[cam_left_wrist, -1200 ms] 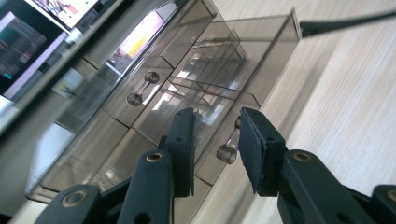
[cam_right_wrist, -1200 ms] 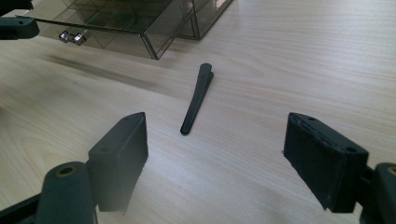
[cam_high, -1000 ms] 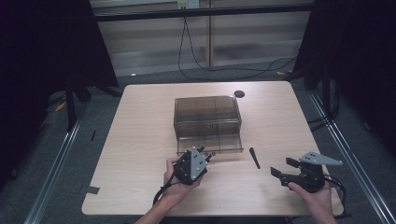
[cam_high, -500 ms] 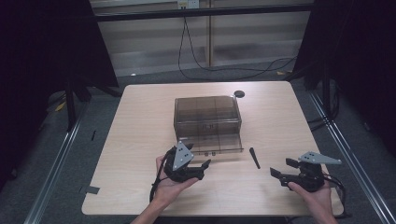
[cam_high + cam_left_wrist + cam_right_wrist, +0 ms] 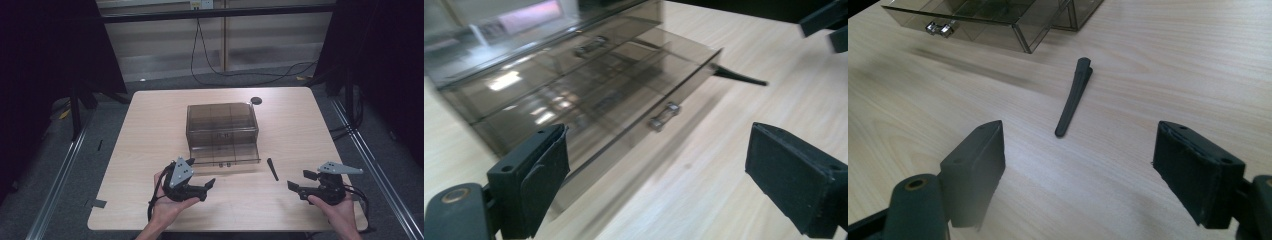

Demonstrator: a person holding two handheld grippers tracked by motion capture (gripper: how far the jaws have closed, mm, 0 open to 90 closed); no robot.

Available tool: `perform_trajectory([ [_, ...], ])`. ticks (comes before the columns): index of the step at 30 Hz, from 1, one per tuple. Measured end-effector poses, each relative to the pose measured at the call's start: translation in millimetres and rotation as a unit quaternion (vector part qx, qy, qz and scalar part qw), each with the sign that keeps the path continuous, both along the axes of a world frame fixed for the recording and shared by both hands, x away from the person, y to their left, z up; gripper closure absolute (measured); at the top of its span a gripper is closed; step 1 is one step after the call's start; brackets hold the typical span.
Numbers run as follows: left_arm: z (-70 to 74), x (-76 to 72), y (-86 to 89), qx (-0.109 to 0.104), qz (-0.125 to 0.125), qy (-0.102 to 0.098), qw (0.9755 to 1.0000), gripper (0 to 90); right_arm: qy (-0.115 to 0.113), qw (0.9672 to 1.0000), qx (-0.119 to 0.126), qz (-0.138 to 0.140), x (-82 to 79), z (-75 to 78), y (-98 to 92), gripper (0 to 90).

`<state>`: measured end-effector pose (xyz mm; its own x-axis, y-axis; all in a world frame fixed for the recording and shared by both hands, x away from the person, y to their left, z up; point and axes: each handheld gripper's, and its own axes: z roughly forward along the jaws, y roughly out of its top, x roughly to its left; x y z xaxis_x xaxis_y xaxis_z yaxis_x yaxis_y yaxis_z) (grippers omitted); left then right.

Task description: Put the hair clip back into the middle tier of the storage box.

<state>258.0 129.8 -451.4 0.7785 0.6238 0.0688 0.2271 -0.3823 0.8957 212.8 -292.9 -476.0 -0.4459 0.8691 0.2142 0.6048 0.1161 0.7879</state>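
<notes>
A smoky see-through drawer box (image 5: pixel 222 125) stands mid-table, its bottom drawer (image 5: pixel 225 161) pulled out toward me. In the left gripper view the drawer front (image 5: pixel 589 115) and its small metal handle (image 5: pixel 664 116) lie just ahead. My left gripper (image 5: pixel 204 179) (image 5: pixel 659 175) sits in front of the drawer, apart from it. Its jaws have just been opening and stand open with nothing between them. A slim black clip (image 5: pixel 272 169) (image 5: pixel 1074 96) lies on the wood right of the drawer. My right gripper (image 5: pixel 298 180) (image 5: pixel 1078 165) hovers open just short of the clip.
A small round black disc (image 5: pixel 256 100) lies near the table's far edge behind the box. The wooden table (image 5: pixel 150 130) has bare room left and right of the box. Dark curtains and a floor cable (image 5: pixel 210 55) lie beyond.
My left gripper has drawn back from the drawer front toward the near left, and its jaws have spread apart. The right gripper has stayed put.
</notes>
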Motion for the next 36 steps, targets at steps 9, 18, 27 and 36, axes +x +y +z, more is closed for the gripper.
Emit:
perform_trajectory([
  [9,-0.5,-4.0,18.6,0.004,0.006,0.007,1.0,9.4,0.015,0.9996,0.009,0.02,6.4,2.0,-0.8,26.9],
  [18,-4.0,-17.6,34.5,-0.011,0.006,0.015,0.9998,10.4,0.05,0.9977,-0.008,0.044,20.1,12.7,2.2,40.0],
  [27,-12.6,-21.9,54.9,-0.019,0.019,0.018,0.9995,10.3,0.07,0.995,-0.025,0.068,45.8,27.9,9.4,49.3],
  [36,-14.9,-23.9,54.0,-0.014,0.01,0.015,0.9997,9.9,0.127,0.9839,-0.076,0.101,68.0,32.4,22.2,55.0],
])
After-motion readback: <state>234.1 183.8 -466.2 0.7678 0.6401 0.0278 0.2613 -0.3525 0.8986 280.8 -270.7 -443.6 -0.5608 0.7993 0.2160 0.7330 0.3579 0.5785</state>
